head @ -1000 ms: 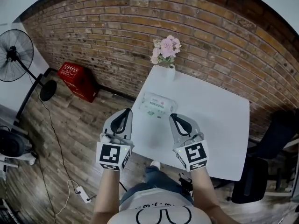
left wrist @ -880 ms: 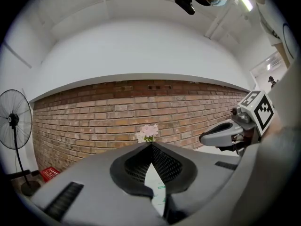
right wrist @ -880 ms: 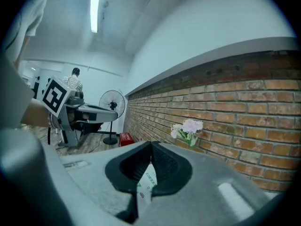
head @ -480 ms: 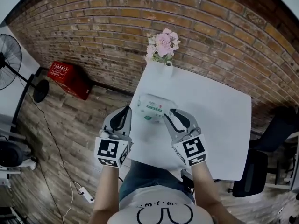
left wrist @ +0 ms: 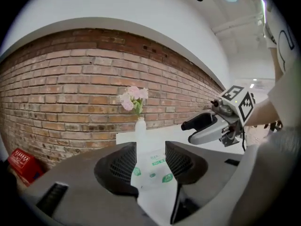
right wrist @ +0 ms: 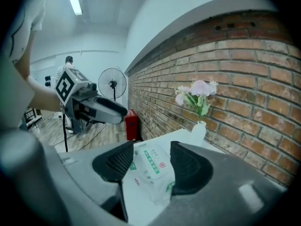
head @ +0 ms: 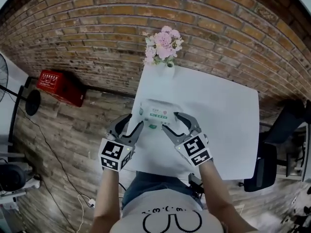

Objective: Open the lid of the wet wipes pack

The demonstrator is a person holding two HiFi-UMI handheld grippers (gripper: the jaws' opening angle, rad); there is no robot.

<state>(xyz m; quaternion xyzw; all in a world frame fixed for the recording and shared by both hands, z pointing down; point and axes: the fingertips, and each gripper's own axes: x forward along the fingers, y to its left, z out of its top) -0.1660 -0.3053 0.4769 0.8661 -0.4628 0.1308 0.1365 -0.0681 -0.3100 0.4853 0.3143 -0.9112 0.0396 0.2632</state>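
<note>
The wet wipes pack lies flat on the white tabletop at the centre of the frame. Its lid appears not yet lifted (no raised flap is seen). The left tool and right tool are held wide, their jaws having just been opening. The pack is framed between each pair but untouched. The opening itself is judged wholly undone.
</note>
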